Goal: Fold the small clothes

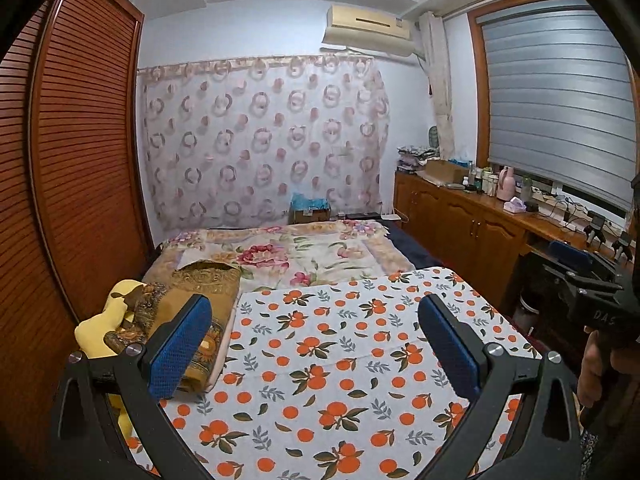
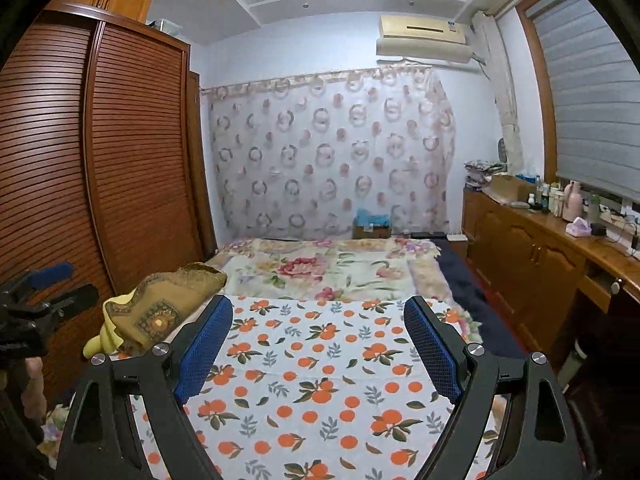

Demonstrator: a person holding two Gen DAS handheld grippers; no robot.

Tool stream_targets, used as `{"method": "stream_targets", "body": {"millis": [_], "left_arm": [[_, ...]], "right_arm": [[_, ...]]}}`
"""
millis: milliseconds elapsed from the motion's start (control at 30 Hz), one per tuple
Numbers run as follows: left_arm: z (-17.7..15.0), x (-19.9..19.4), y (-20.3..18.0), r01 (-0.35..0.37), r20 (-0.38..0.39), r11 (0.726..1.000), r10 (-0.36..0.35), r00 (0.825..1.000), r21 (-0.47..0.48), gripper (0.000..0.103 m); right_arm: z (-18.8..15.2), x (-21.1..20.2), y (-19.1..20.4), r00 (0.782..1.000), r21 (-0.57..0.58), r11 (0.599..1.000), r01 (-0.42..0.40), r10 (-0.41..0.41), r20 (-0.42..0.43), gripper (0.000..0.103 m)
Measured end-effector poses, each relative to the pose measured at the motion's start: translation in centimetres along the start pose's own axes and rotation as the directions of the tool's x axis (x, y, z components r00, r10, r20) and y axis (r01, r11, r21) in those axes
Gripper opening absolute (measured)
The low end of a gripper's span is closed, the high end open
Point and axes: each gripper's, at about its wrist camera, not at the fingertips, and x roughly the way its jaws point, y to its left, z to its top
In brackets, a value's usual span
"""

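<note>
A pile of small clothes, a brown patterned cloth (image 1: 192,300) over a yellow one (image 1: 102,324), lies at the left edge of the orange-print sheet (image 1: 340,360). It also shows in the right wrist view (image 2: 168,304), with the yellow cloth (image 2: 100,342) under it. My left gripper (image 1: 316,344) is open and empty above the sheet, its left finger (image 1: 180,348) in front of the pile. My right gripper (image 2: 318,344) is open and empty above the same sheet (image 2: 316,380), right of the pile. The right gripper shows at the far right of the left wrist view (image 1: 592,292).
A louvred wooden wardrobe (image 1: 72,160) stands close on the left. A floral blanket (image 1: 288,252) covers the bed beyond the sheet. A wooden cabinet (image 2: 540,248) with bottles runs along the right under the window blind (image 1: 560,100). A patterned curtain (image 2: 328,160) hangs at the back.
</note>
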Motion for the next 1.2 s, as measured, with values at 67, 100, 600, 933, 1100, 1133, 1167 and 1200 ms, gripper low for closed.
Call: {"method": "stream_targets", "body": {"millis": [67,100,600,933,1100,1133,1167,1200], "left_arm": [[-0.1,-0.2,0.4,-0.01,0.002,1.0,0.01,1.0,-0.008,0.103],[-0.1,-0.2,0.6,-0.015,0.002,1.0,0.015,1.0,-0.011,0.103],[-0.5,0.3,1.6,-0.037,-0.015,0.999,0.037,0.999,-0.032,0.103],[-0.5,0.3,1.7,-0.037,-0.015,0.999,0.037,0.999,-0.033,0.103],[-0.5,0.3,1.7,-0.037,-0.016,0.999,0.036,0.999,-0.033,0.103],[-0.5,0.4,1.7,-0.037,-0.016,0.999,0.037,0.999,-0.033,0.103],[-0.5,0.4,1.7,-0.037,-0.016,0.999,0.036,0.999,-0.033,0.103],[-0.5,0.3,1.7,-0.037,-0.016,0.999,0.036,0.999,-0.033,0.103]], "right_arm": [[-0.2,0.3,-0.5,1.0,-0.005,1.0,0.008,-0.008,-0.002,0.089],[-0.1,0.3,-0.6,1.0,-0.002,1.0,0.012,-0.012,-0.003,0.089],[0.1,0.7,-1.7,1.0,-0.01,1.0,-0.005,0.005,-0.008,0.089],[0.0,0.9,-1.9,1.0,-0.01,1.0,-0.008,0.008,-0.01,0.089],[0.0,1.0,-2.1,1.0,-0.013,1.0,-0.011,0.011,-0.011,0.089],[0.0,1.0,-2.1,1.0,-0.013,1.0,-0.01,0.01,-0.011,0.089],[0.0,1.0,-2.2,1.0,-0.013,1.0,-0.013,0.013,-0.011,0.089],[0.0,1.0,-2.2,1.0,-0.013,1.0,-0.012,0.012,-0.011,0.089]]}}
